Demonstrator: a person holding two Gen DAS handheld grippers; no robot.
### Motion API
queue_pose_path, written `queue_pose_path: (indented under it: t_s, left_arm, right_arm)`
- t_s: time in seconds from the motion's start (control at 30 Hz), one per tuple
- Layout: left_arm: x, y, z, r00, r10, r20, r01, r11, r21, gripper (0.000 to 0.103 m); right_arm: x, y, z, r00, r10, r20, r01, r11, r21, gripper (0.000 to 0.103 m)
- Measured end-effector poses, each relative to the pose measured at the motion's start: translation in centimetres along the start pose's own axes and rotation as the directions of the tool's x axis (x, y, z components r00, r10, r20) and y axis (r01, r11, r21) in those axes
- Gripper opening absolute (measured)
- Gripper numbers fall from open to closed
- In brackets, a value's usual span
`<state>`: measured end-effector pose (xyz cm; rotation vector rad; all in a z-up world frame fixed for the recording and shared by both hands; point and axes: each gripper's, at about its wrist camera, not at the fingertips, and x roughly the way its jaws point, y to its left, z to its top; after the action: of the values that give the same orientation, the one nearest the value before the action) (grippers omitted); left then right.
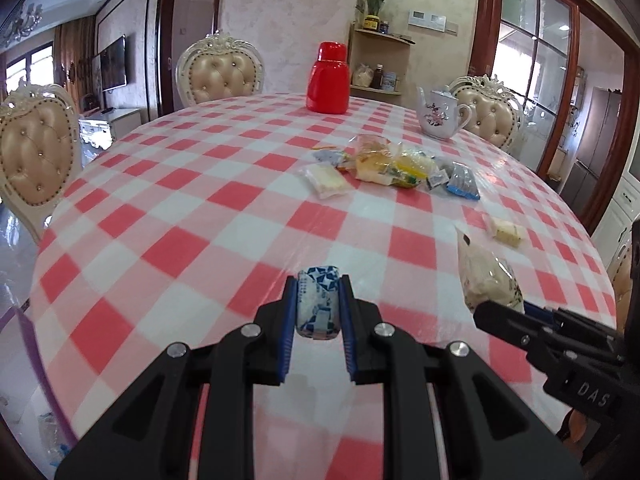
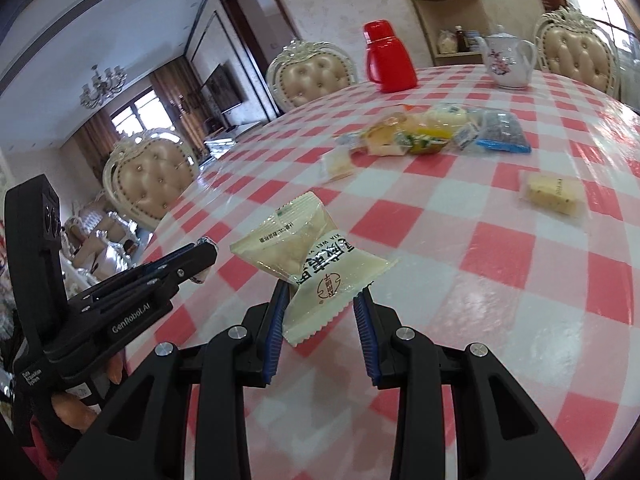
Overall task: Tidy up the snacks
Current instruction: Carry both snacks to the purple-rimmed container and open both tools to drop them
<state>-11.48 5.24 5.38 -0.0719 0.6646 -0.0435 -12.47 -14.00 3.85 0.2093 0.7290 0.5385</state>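
My left gripper is shut on a small blue-and-white wrapped snack, held above the near part of the checked table. My right gripper is shut on a cream packet with red print, also held over the table; it shows in the left wrist view at the right. The left gripper shows in the right wrist view at the left. A pile of several wrapped snacks lies mid-table, also in the right wrist view. A single yellow snack lies apart to the right.
A red thermos and a white floral teapot stand at the table's far side. Padded chairs surround the table. A corner shelf with jars stands behind it.
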Motion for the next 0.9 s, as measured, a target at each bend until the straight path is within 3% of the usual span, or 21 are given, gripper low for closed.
queue_pose_path:
  t_s: [0.6, 0.9]
  left_arm:
    - [-6.8, 9.1, -2.9, 0.991, 0.128, 0.036, -0.125, 0.989, -0.076, 0.02]
    - [-10.2, 15.7, -4.2, 0.969, 0.246, 0.038, -0.239, 0.962, -0.131, 0.021]
  right_arm:
    - [0.9, 10.7, -2.7, 0.99, 0.114, -0.087, -0.13, 0.968, -0.216, 0.033]
    - [2.1, 18.1, -4.9, 0.969, 0.178, -0.173, -0.231, 0.903, -0.363, 0.033]
